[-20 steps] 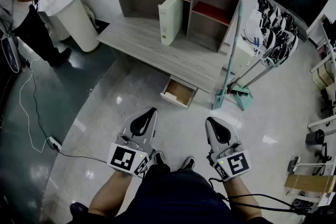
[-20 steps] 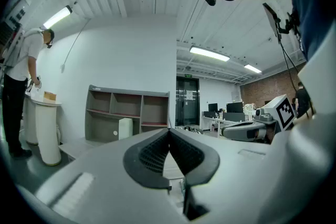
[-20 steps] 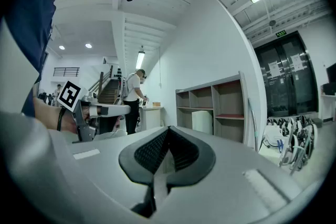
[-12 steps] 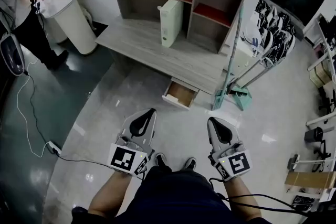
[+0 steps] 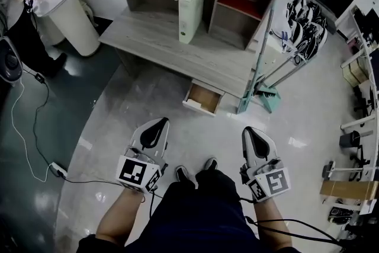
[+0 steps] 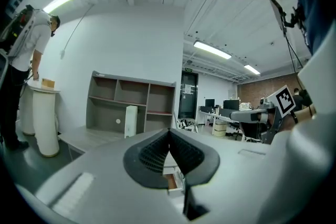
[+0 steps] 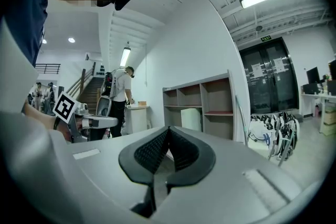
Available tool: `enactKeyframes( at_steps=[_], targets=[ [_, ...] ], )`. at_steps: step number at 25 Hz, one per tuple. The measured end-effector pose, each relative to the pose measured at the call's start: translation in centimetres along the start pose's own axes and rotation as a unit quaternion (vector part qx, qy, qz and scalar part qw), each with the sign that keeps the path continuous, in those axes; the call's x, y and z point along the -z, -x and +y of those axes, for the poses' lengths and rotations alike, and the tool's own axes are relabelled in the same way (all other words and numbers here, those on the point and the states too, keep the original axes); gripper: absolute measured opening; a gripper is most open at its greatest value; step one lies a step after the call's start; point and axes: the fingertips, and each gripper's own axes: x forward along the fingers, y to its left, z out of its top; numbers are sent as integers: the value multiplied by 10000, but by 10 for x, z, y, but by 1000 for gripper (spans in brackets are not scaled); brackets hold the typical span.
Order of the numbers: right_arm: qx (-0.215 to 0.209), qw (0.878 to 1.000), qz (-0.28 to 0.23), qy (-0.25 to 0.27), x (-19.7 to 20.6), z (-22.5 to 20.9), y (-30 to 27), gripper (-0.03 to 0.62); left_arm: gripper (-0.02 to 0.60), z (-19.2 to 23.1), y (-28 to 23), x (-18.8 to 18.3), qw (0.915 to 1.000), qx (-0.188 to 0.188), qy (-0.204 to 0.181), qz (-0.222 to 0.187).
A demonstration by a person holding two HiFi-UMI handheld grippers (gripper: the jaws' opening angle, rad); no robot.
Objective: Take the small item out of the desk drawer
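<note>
The grey desk [image 5: 177, 50] with its shelf unit stands ahead, and its small drawer [image 5: 202, 98] is pulled open under the front edge, showing a brown wooden inside. I cannot make out any small item in it. My left gripper [image 5: 159, 122] and right gripper [image 5: 249, 131] hover over the pale floor, well short of the drawer, with both pairs of jaws pressed together and nothing between them. In the left gripper view the closed gripper [image 6: 169, 131] points at the desk, with a bit of the drawer [image 6: 171, 182] showing below. The right gripper [image 7: 168, 129] is closed too.
A white binder [image 5: 190, 6] stands on the desk. A teal broom and dustpan [image 5: 263, 95] lean at the desk's right end. At far left a person [image 5: 12, 15] stands by a white round stand [image 5: 65, 12]. A cable and power strip [image 5: 57, 170] lie on the floor.
The two grippers have drawn a little further apart. The desk and drawer sit slightly higher and larger in the head view, and the person at left has slid toward the frame's edge.
</note>
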Motion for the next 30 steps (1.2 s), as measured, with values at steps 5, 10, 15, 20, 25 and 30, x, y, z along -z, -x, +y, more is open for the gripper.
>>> enactKeyframes(
  at_steps=[5, 10, 15, 20, 25, 30],
  targets=[
    [5, 9999, 65, -108, 9, -11, -17, 5, 3, 6, -20, 4, 10000, 39, 37, 56],
    [-261, 9992, 100, -268, 17, -26, -53, 5, 3, 17, -42, 5, 9998, -120, -44, 146],
    [-624, 9975, 73, -309, 8, -48, -98, 5, 3, 35, -75, 3, 9986, -411, -153, 288],
    [-759, 9961, 76, -452, -2, -92, -136, 5, 3, 33, -116, -8, 9979, -517, -235, 313],
    [-887, 9947, 59, -510, -7, -119, -158, 5, 3, 33, -145, -9, 9967, -637, -294, 408],
    [-892, 9942, 159, -582, -2, -140, -168, 5, 3, 34, -172, -5, 9954, -529, -532, 591]
  ],
)
